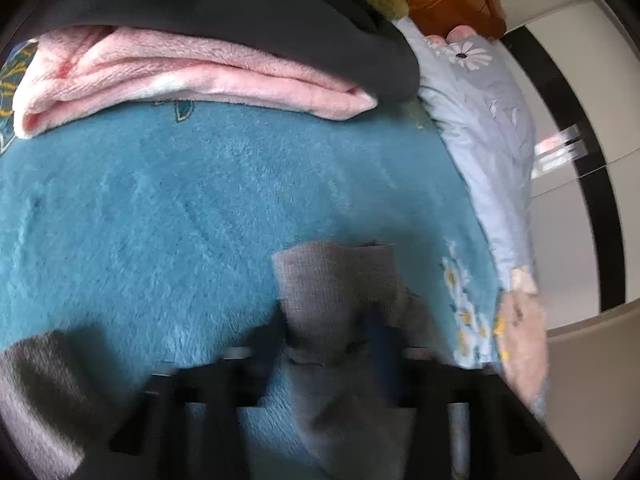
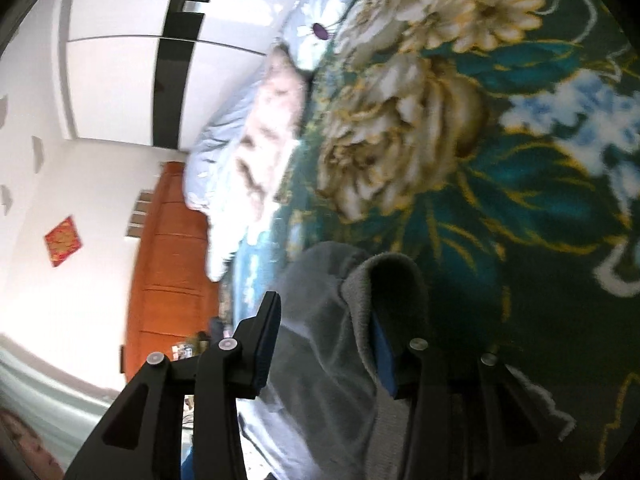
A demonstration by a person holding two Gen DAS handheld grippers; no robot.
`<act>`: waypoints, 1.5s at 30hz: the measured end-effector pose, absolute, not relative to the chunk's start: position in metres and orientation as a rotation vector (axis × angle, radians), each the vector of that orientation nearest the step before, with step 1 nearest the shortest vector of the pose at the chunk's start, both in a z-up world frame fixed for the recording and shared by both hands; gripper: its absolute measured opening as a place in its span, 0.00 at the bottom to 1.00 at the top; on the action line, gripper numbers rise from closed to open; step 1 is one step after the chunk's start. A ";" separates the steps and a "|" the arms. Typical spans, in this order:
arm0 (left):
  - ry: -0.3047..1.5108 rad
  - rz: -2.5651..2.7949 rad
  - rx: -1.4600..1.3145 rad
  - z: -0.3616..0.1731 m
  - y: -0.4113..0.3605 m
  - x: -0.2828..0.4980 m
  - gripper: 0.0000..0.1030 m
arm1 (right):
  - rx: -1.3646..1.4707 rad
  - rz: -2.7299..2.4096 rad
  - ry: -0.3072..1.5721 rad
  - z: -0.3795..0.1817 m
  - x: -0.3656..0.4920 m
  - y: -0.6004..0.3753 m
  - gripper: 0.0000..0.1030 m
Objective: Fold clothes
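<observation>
A grey knit garment (image 1: 328,280) lies on a teal fleece blanket (image 1: 160,200). My left gripper (image 1: 328,332) is shut on a raised fold of it, which fills the gap between the blurred fingers. More of the grey cloth shows at the lower left (image 1: 36,392). In the right wrist view the same grey garment (image 2: 320,380) sits between the fingers of my right gripper (image 2: 326,344) and drapes over the right fingertip (image 2: 384,352). The left pad (image 2: 268,340) stands beside the cloth without pressing it, so this gripper is open.
A folded pink fleece (image 1: 180,72) lies at the blanket's far side under a black garment (image 1: 240,4). A pale blue quilt (image 1: 488,128) runs along the bed's edge. The blanket's flowered part (image 2: 520,240), a wooden cabinet (image 2: 172,260) and part of a person (image 2: 24,448) show on the right.
</observation>
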State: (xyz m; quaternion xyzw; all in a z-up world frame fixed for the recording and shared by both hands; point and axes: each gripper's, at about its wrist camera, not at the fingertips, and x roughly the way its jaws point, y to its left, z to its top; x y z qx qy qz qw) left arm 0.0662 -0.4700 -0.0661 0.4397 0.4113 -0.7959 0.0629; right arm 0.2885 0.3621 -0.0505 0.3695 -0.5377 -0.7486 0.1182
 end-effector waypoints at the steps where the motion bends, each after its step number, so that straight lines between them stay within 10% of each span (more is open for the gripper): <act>1: 1.237 -2.406 1.317 -0.067 -0.470 0.067 0.20 | 1.062 -2.177 -1.572 -0.050 0.287 0.362 0.44; 16: 1.299 -2.396 1.283 -0.069 -0.475 0.073 0.18 | 1.238 -2.092 -1.599 -0.069 0.243 0.362 0.41; 20: 1.296 -2.390 1.260 -0.068 -0.471 0.074 0.18 | 1.185 -2.093 -1.670 -0.071 0.239 0.369 0.07; 30: 1.326 -2.675 0.934 -0.005 -0.465 0.070 0.10 | 0.782 -2.406 -1.498 0.001 0.245 0.380 0.04; 37: 1.122 -2.535 1.192 -0.060 -0.465 0.057 0.11 | 1.071 -2.455 -1.532 -0.049 0.231 0.384 0.04; 45: 1.332 -2.485 1.234 -0.063 -0.474 0.064 0.24 | 1.158 -2.476 -1.510 -0.052 0.228 0.385 0.06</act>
